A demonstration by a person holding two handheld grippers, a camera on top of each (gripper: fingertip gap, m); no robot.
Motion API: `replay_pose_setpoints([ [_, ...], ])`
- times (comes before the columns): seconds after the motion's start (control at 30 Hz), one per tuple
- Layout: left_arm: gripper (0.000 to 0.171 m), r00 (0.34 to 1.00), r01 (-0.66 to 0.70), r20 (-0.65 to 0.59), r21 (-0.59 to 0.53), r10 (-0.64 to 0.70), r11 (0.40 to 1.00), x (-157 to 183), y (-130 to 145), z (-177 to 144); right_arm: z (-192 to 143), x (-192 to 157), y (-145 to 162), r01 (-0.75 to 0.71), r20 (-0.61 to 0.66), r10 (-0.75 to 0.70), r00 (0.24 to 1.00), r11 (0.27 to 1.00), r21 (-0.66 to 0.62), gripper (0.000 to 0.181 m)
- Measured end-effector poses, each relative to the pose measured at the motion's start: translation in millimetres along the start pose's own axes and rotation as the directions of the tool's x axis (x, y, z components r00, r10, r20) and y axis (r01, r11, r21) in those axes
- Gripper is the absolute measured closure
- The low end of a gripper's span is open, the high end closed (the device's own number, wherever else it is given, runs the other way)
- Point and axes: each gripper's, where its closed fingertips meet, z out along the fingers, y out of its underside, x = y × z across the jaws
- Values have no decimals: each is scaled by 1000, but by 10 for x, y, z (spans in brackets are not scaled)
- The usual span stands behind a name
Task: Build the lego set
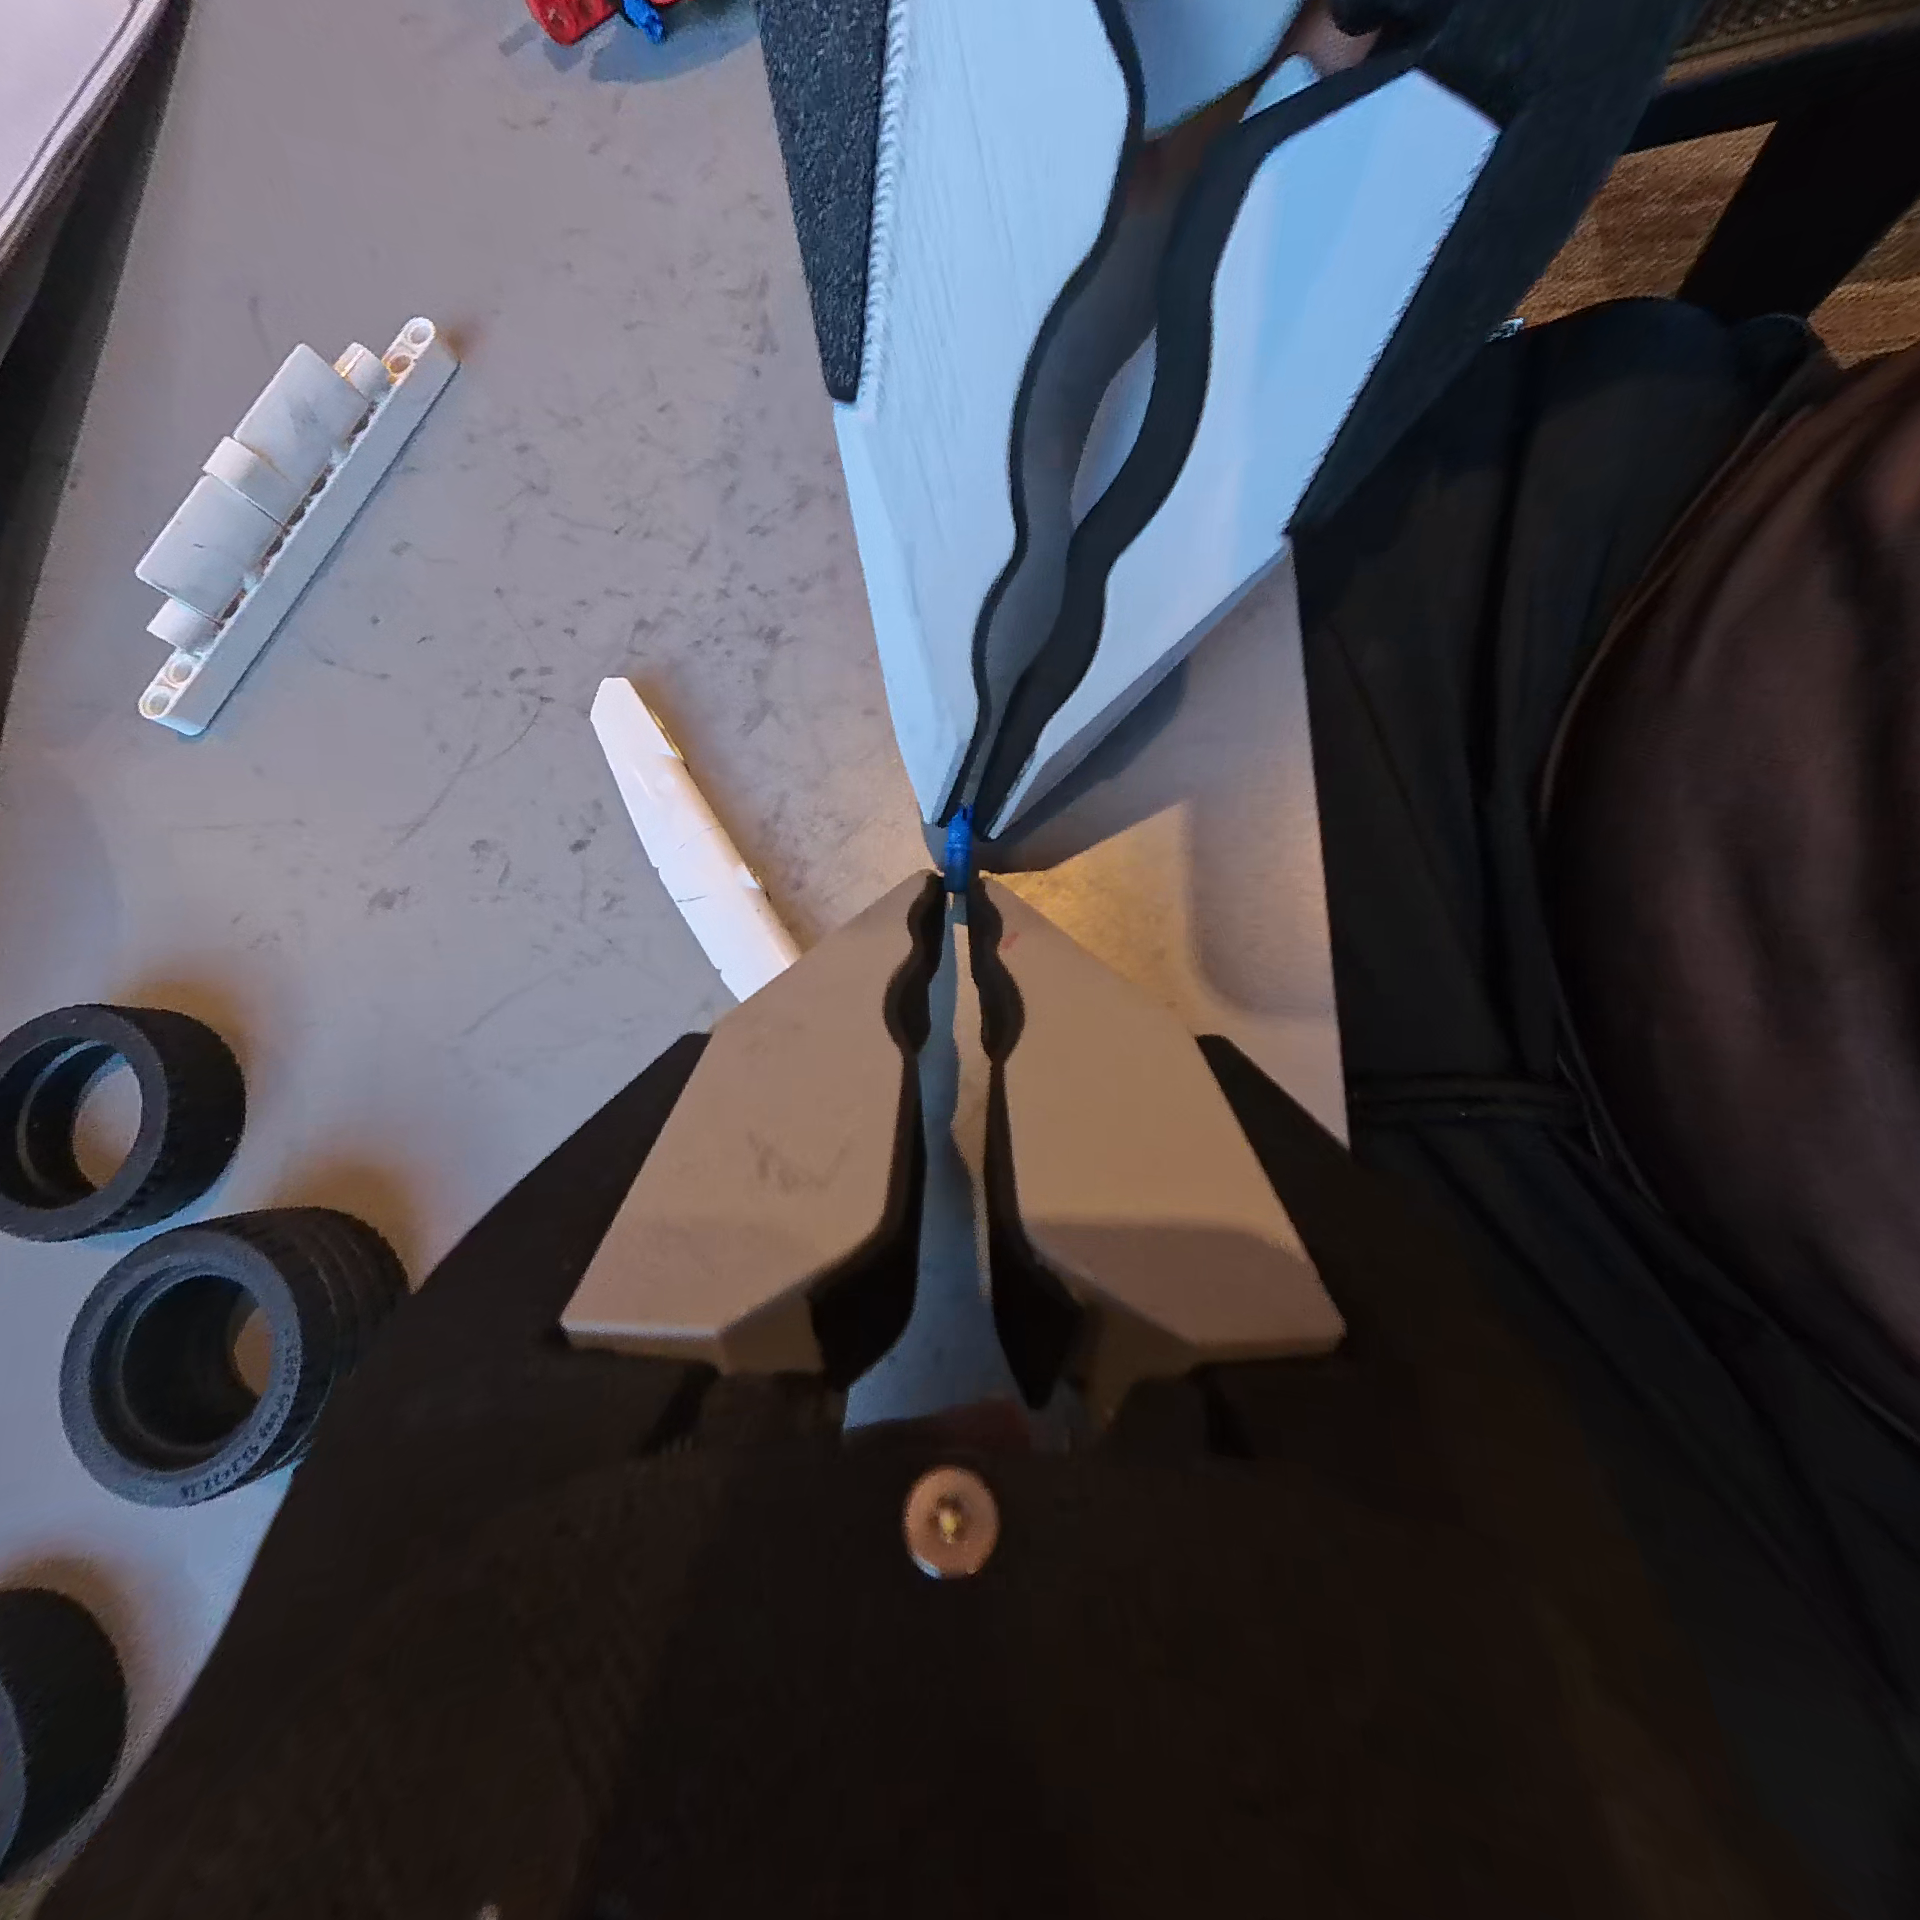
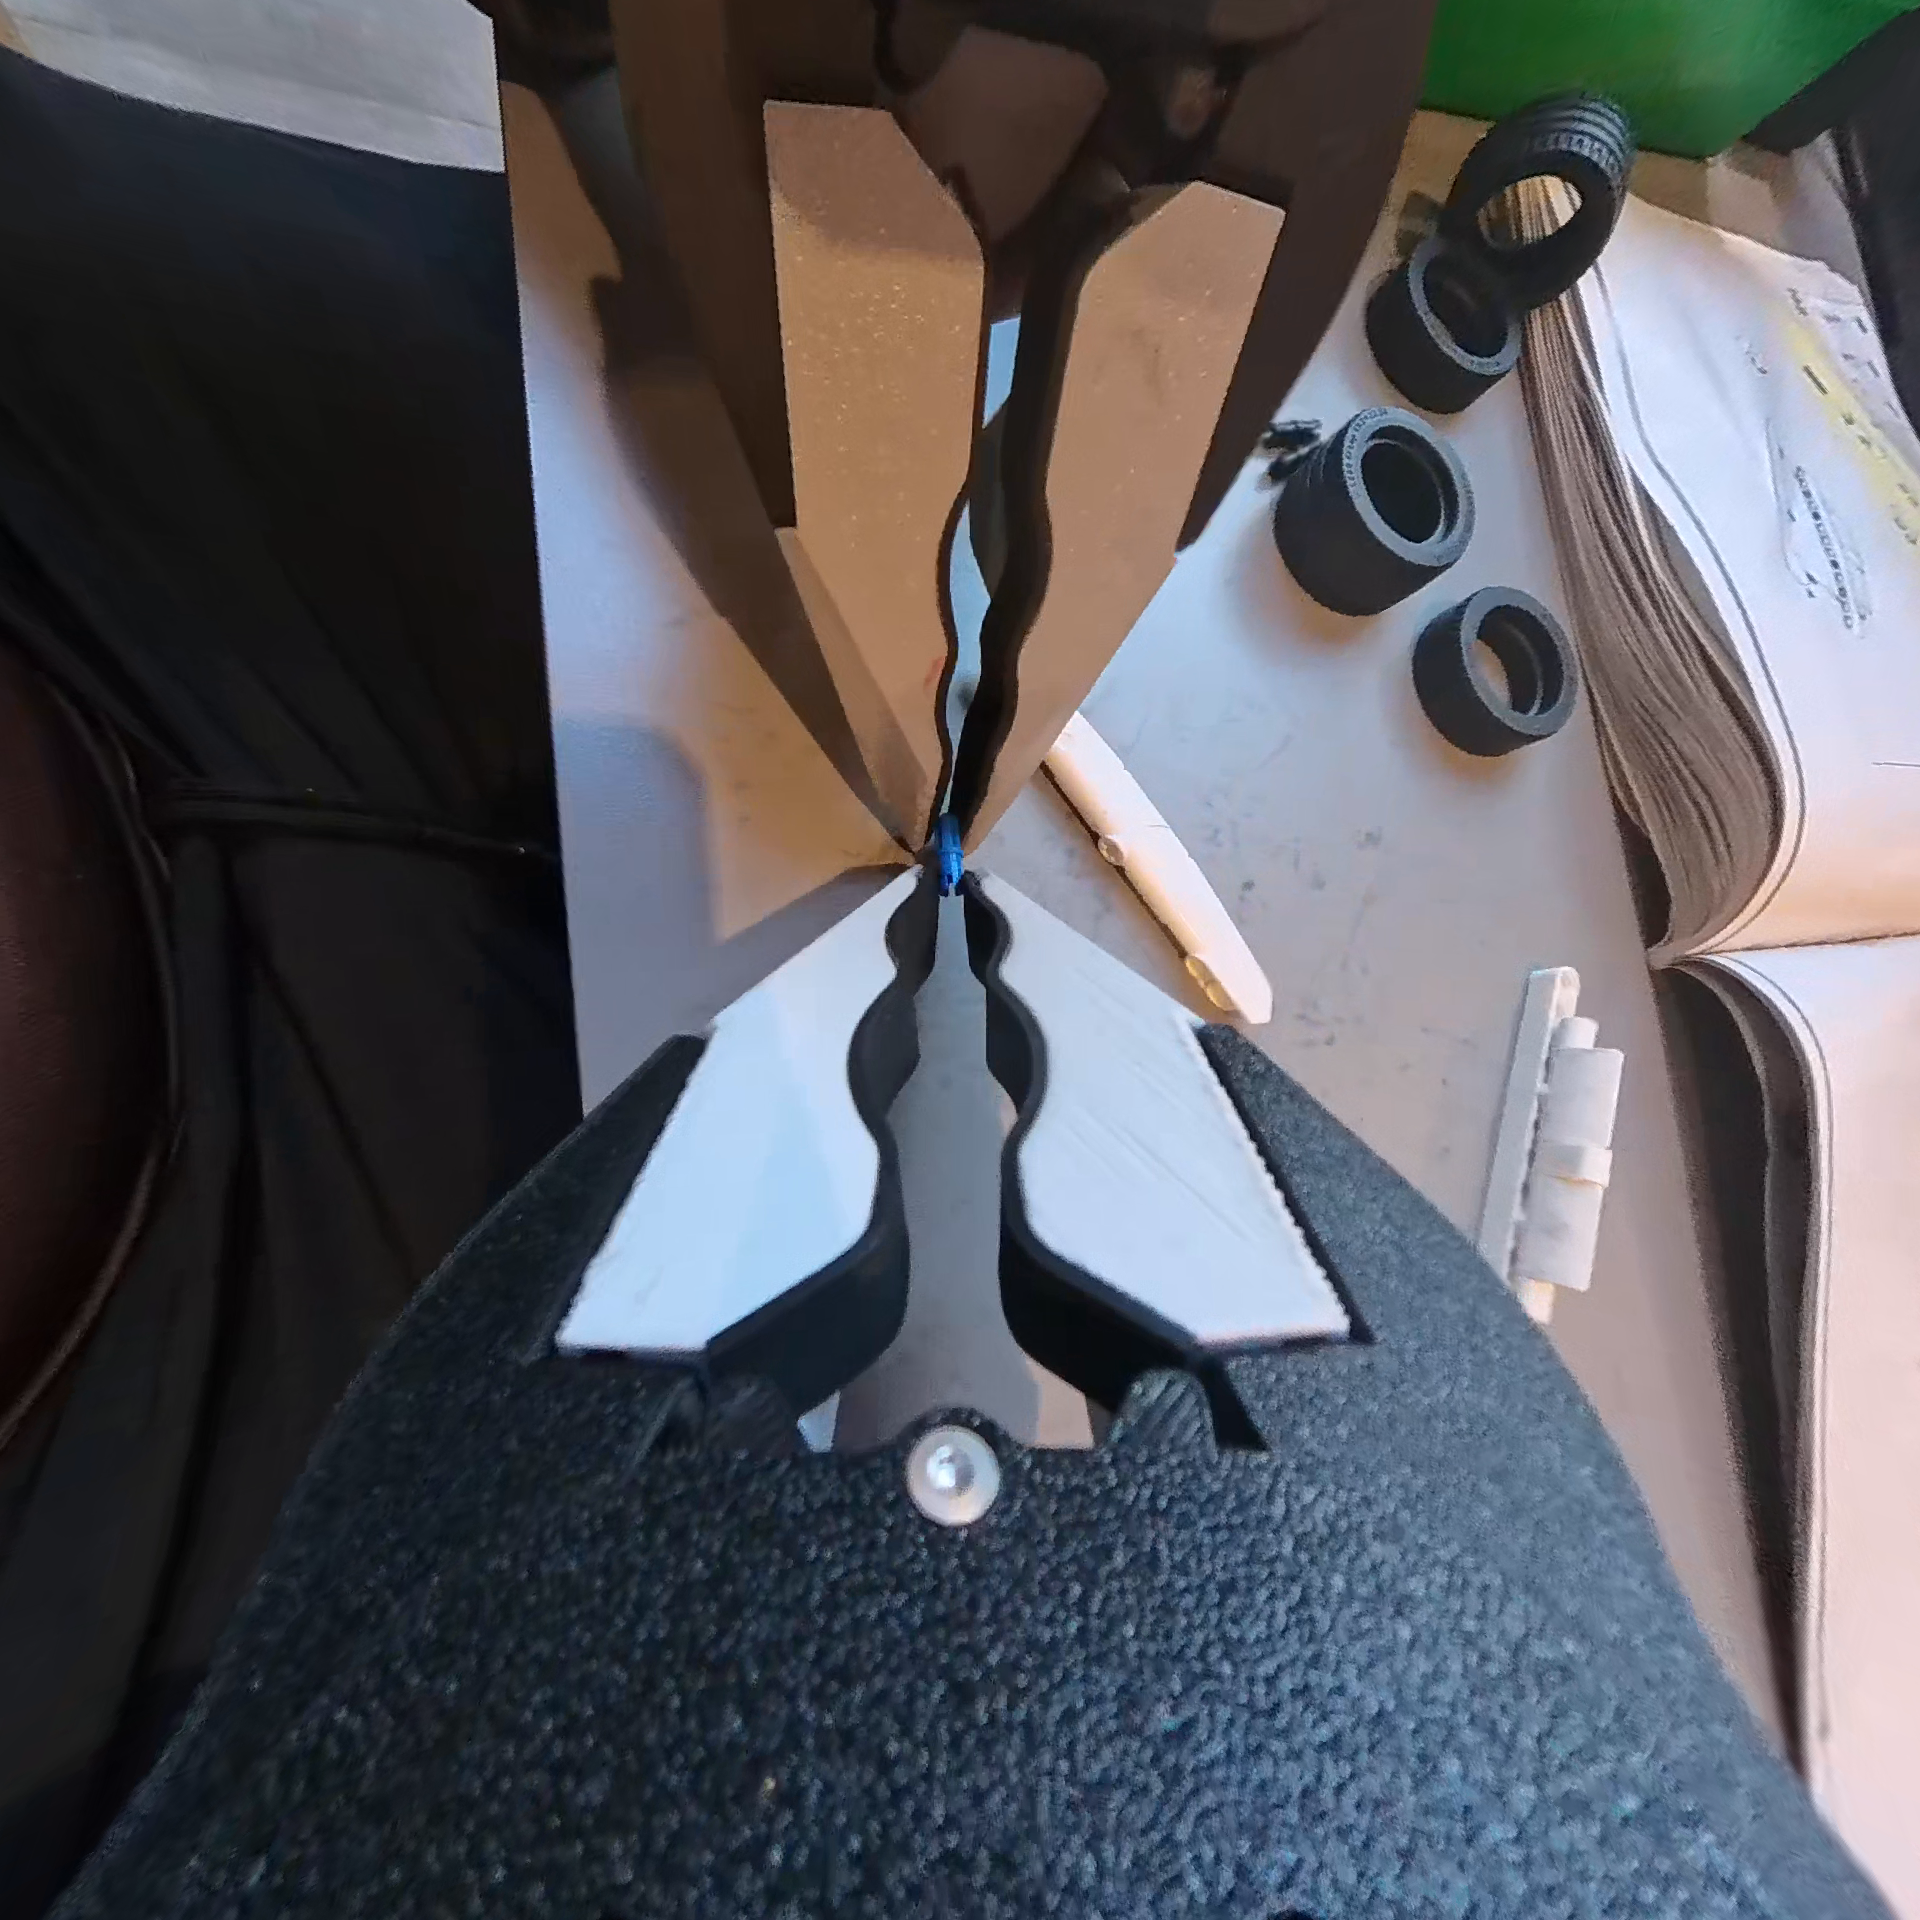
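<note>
A small blue pin (image 1: 958,847) is held in the air between the tips of both grippers, above the grey table (image 1: 520,260). My left gripper (image 1: 956,885) comes from below with grey fingers and is shut on the pin's near end. My right gripper (image 1: 971,819) comes from above with white fingers and is shut on the far end. In the right wrist view the pin (image 2: 948,857) sits between my right gripper (image 2: 948,885) and the left gripper (image 2: 951,826), tip to tip. A white beam assembly (image 1: 301,520) and a long white piece (image 1: 696,842) lie on the table.
Several black tyres (image 1: 229,1351) (image 2: 1371,520) lie near the table edge. An open instruction booklet (image 2: 1714,623) lies beside the white beam assembly (image 2: 1558,1132). Red and blue pieces (image 1: 582,16) are at the far edge. A person's dark clothing (image 1: 1662,935) is close by. Less than 4 cm separates the two grippers' tips. From the right gripper's tips to the long white piece (image 1: 696,842) is close to 4 cm. My right wrist view (image 2: 1168,868) looks at it from another angle.
</note>
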Motion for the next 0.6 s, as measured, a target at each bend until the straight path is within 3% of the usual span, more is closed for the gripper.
replay_pose_setpoints([
  [0.07,170,1000,-1,6,0,1,1000,-14,5,-12,-2,8,3,-54,17,54,998,999,8,176],
  [0.23,158,988,-23,153,-42,29,999,-276,60,-248,-31,131,128,-240,21,241,970,971,-11,177],
  [0.33,144,988,65,146,-58,-56,996,-340,127,-265,-24,213,190,-370,38,371,928,929,-18,177],
  [0.43,143,985,140,104,-39,-135,989,-336,157,-193,-11,250,188,-462,73,462,884,887,-10,177],
  [0.6,144,975,219,-12,-36,-220,975,-175,117,-108,-21,280,219,-468,49,469,882,883,-27,177],
])
